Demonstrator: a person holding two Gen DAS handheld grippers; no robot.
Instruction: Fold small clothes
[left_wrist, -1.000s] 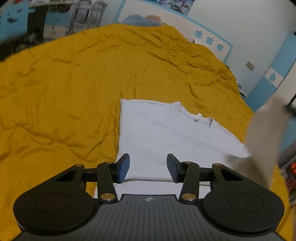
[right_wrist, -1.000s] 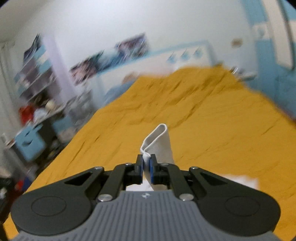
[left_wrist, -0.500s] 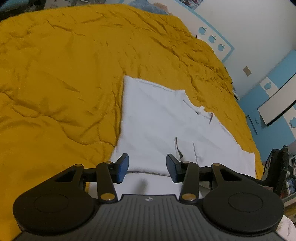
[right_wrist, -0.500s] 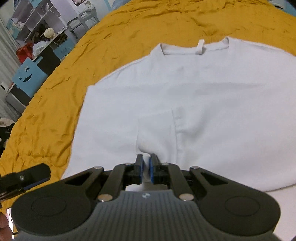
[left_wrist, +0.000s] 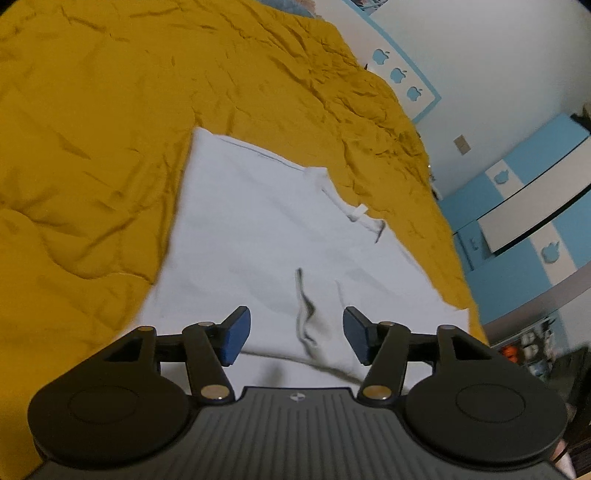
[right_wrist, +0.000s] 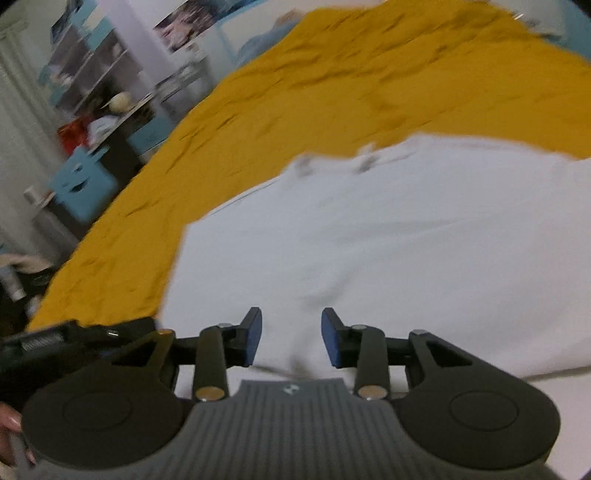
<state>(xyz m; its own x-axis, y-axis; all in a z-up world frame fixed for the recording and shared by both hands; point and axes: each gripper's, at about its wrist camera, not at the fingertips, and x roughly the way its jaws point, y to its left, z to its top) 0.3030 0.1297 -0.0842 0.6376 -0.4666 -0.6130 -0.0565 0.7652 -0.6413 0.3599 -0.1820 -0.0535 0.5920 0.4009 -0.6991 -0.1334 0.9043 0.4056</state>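
Observation:
A small white T-shirt (left_wrist: 258, 236) lies flat on the mustard-yellow bed cover (left_wrist: 92, 122), its collar toward the far right. One sleeve (left_wrist: 317, 314) is folded inward over the body, close to the near hem. My left gripper (left_wrist: 295, 338) hovers just above that near hem, its jaws opening, nothing pressed between the pads. In the right wrist view the same T-shirt (right_wrist: 406, 240) fills the middle. My right gripper (right_wrist: 291, 341) stands low over the cloth, jaws opening, with the folded sleeve lying loose under the gap and no pad pressing on it.
The yellow cover (right_wrist: 332, 92) spreads wide around the shirt. Shelves and a blue box (right_wrist: 83, 184) stand beyond the bed's left side. A blue and white wardrobe (left_wrist: 524, 206) rises at the right. The left gripper's body (right_wrist: 74, 339) shows at the lower left of the right wrist view.
My right gripper came down with the sleeve pinched, laid it on the shirt's body and opened off it. My left gripper sank toward the near hem and its jaws widened.

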